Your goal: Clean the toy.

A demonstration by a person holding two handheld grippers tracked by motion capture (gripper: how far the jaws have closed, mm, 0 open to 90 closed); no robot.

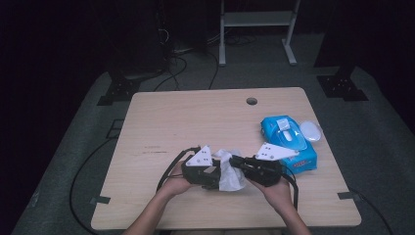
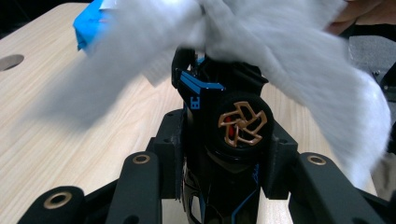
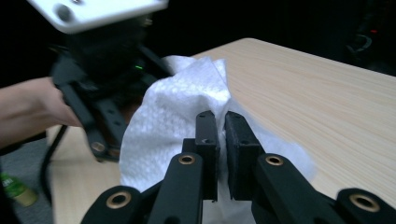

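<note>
At the near edge of the counter [image 1: 161, 117] a toy car [image 2: 224, 140], black with blue trim and a bronze spoked wheel, is held clamped between the jaws of the left tool [image 1: 211, 172], which stand partly closed on its body. Against it a white wet wipe [image 1: 229, 171] is being pressed; a fold of that wipe is pinched in the right tool [image 1: 235, 160], whose jaws are all but together with only the thin sheet between them. Both tools are seen close together, with the wipe draped between them and over the front of the car.

Several slips are judged possible. The wipe is gripped by a small fold only, so it could be pulled free if it is dragged hard across the car's edges, or it could be torn on the blue trim. The car is held across a narrow body, so a firm sideways rub could twist it in the jaws or push it out onto the counter. The loose tail of the wipe could also be caught between the two tools.

Off to the right a blue pack of wet wipes [image 1: 289, 144] is lying flat, its flap lifted; how many remain inside cannot be told. Just beside it a white oval lid [image 1: 310, 131] is lying.
</note>
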